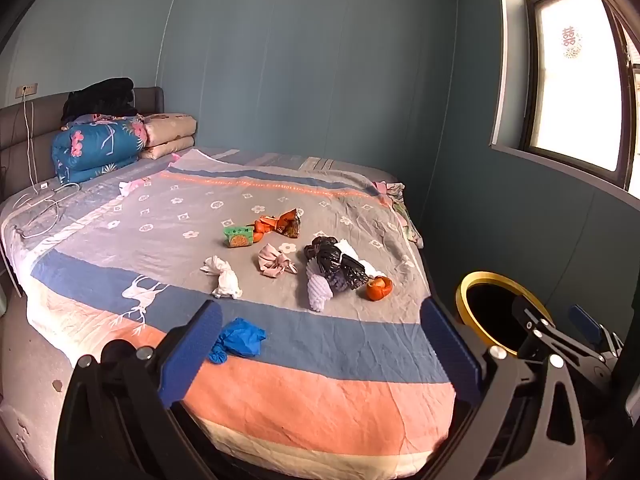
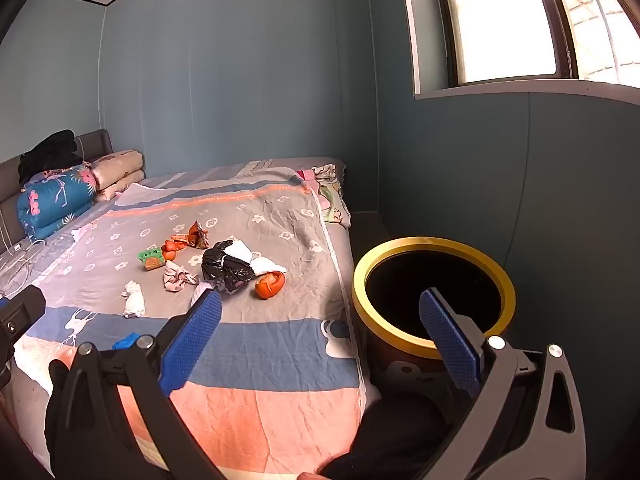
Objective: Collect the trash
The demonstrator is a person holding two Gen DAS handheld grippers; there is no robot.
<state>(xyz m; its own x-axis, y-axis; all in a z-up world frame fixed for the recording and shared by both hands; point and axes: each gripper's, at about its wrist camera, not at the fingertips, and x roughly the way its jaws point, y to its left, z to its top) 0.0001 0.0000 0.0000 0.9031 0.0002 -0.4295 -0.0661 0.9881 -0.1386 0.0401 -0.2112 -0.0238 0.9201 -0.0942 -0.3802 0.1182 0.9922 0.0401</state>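
Left gripper: tilted slightly downward over the bed's foot edge, tongs wide, nothing between them.
Right gripper: same tilt, tongs wide and empty, straddling the bed's right edge and the bin.
Trash: blue wad near the foot edge; orange peel near the right edge; black bag mid-bed.
Open room: bare bedspread along the foot edge.

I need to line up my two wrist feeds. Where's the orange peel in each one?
Left wrist: orange peel lies right of centre on the bed, beside the black plastic bag.
Right wrist: orange peel lies just left of centre, right of the same bag.
Shared landmark: the yellow-rimmed bin, to the right of the bed.
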